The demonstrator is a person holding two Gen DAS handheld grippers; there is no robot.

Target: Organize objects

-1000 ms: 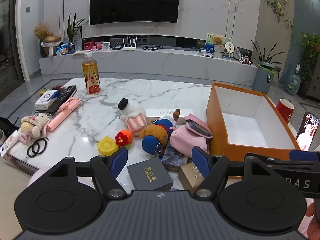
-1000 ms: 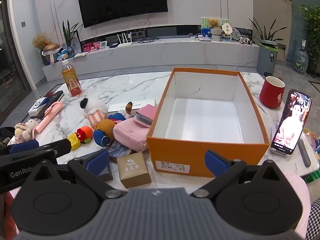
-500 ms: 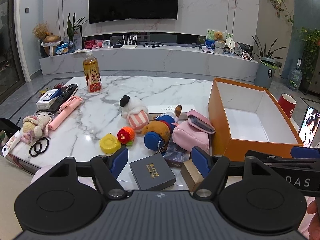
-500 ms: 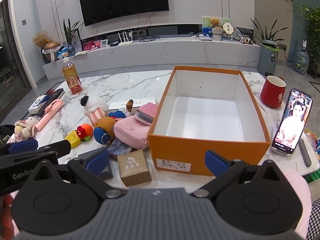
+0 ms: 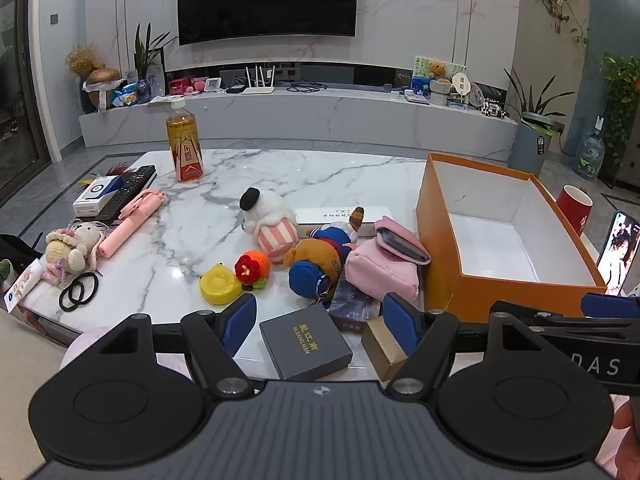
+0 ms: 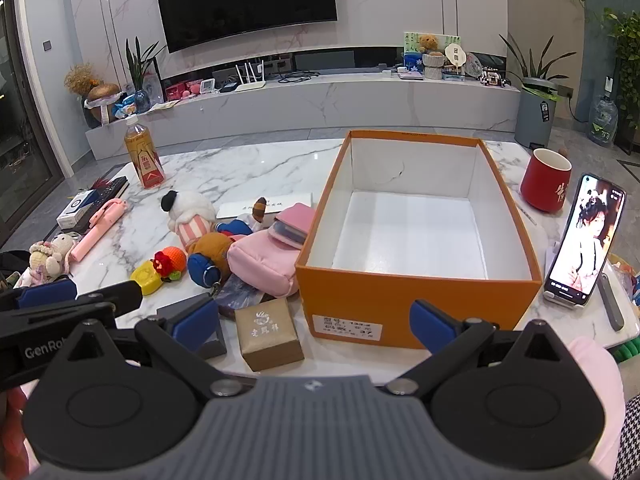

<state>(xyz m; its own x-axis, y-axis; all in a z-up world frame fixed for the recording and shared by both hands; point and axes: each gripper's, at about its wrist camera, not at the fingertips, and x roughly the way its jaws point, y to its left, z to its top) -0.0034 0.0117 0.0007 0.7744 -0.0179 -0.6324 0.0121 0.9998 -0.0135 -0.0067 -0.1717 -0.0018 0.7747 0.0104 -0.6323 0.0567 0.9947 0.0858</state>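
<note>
Hovering with both the left gripper and right gripper agape and empty, risking toppling the flat dark-grey gift box off the marble table edge.

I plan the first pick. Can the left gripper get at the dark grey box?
Probably yes: the left gripper is open, and the dark grey box lies just ahead with nothing on it.

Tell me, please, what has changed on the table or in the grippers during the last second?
Nothing visibly changed. The left gripper and the right gripper are still open and empty above the near table edge, the orange box is still empty, and the toys and small boxes lie where they were.
</note>
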